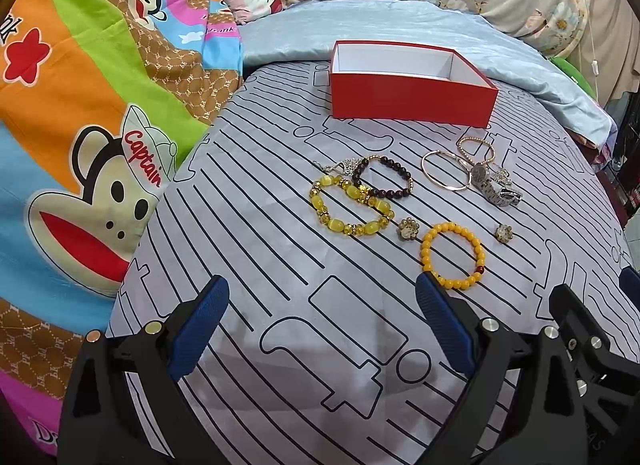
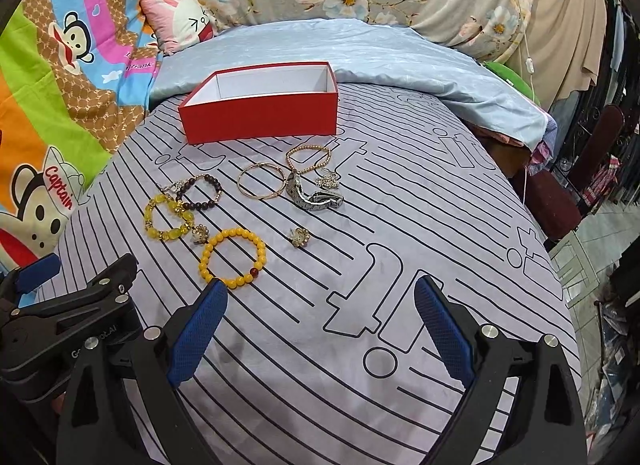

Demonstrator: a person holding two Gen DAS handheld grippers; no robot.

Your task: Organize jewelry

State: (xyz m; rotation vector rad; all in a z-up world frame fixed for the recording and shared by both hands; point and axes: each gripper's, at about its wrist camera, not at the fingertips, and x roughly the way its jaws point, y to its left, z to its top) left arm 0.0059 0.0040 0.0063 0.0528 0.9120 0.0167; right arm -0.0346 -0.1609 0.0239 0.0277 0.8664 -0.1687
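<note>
On the striped grey bedspread [image 1: 248, 249] an open red box [image 1: 412, 95] with a white inside stands toward the far edge, empty as far as the view shows. Nearer lie a yellow bead bracelet [image 1: 425, 253], a chunky yellow bracelet [image 1: 320, 203] touching a dark bead bracelet [image 1: 394, 167], a thin gold hoop [image 1: 425, 169] and a silver watch [image 1: 494, 187]. The left gripper [image 1: 322, 293] hangs over the near edge with its blue-padded fingers [image 1: 200, 329] spread wide, holding nothing.

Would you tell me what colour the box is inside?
White inside, red outside; the box interior shows best in the right wrist view.
</note>
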